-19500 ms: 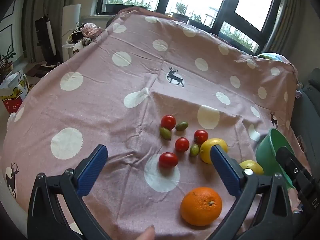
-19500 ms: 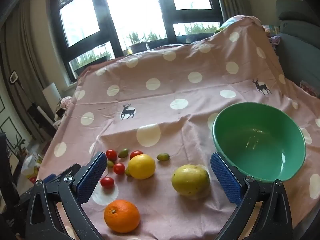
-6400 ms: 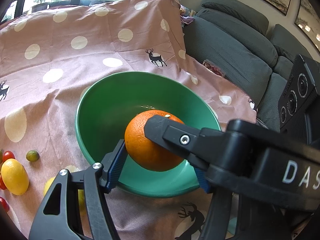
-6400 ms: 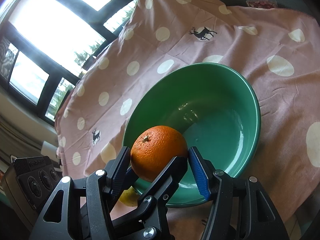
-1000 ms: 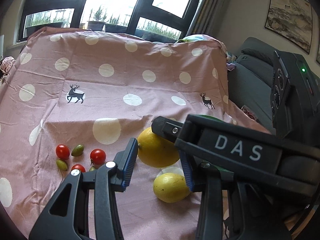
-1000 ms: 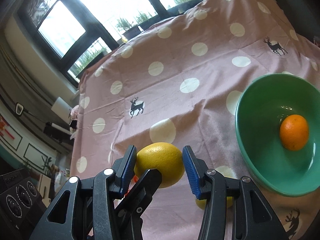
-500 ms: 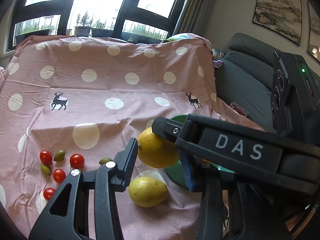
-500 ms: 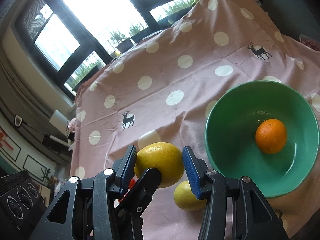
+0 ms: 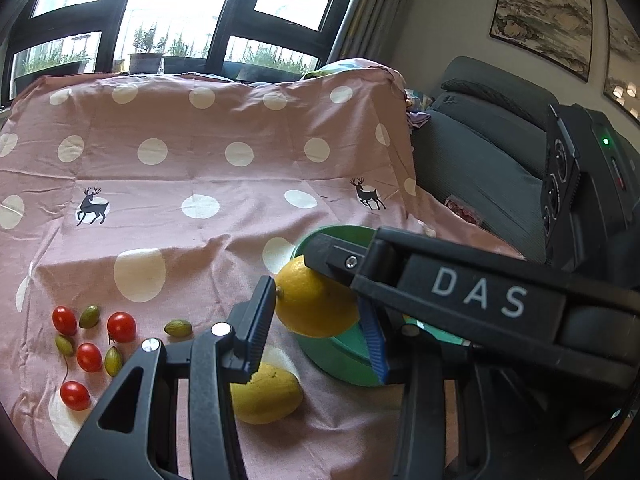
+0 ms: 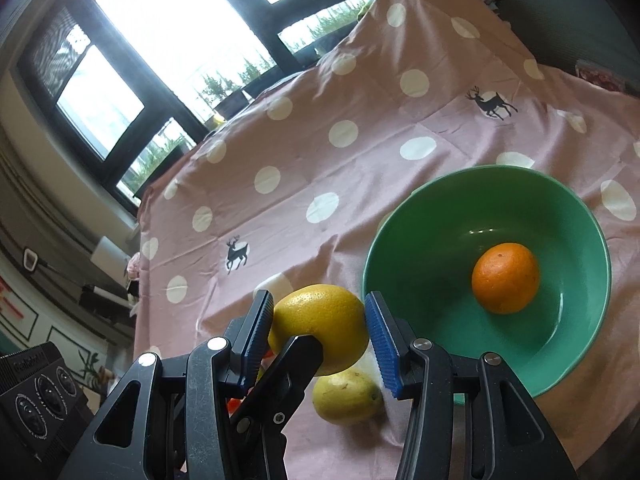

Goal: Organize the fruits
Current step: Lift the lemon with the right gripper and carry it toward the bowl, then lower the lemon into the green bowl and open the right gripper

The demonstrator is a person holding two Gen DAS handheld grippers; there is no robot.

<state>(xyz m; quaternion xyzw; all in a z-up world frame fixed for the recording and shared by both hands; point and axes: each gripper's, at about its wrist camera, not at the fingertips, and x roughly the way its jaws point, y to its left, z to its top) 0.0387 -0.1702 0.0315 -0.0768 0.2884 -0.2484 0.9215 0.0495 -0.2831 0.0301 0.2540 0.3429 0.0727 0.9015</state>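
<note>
Left wrist view: left tongs (image 9: 316,320) and right tongs (image 9: 344,276) both clamp the same yellow citrus (image 9: 314,304), held in the air just at the near rim of the green bowl (image 9: 340,354), above the pink dotted cloth on the table (image 9: 200,184). Firm, rounded, waxy skin, so I'd judge it rolls out of a shallow pinch; best held across its widest girth, as here. It looks slightly oval, stem nub toward the left pad, long axis roughly across the pads. A second yellow fruit (image 9: 266,394) lies on the cloth below, long axis level; cherry tomatoes (image 9: 120,326) sit well to the left. Right wrist view: right tongs (image 10: 320,326) grip the citrus (image 10: 320,322) at mid-girth, with one left finger (image 10: 280,376) crossing underneath. An orange (image 10: 505,278) rests inside the bowl (image 10: 420,216).
</note>
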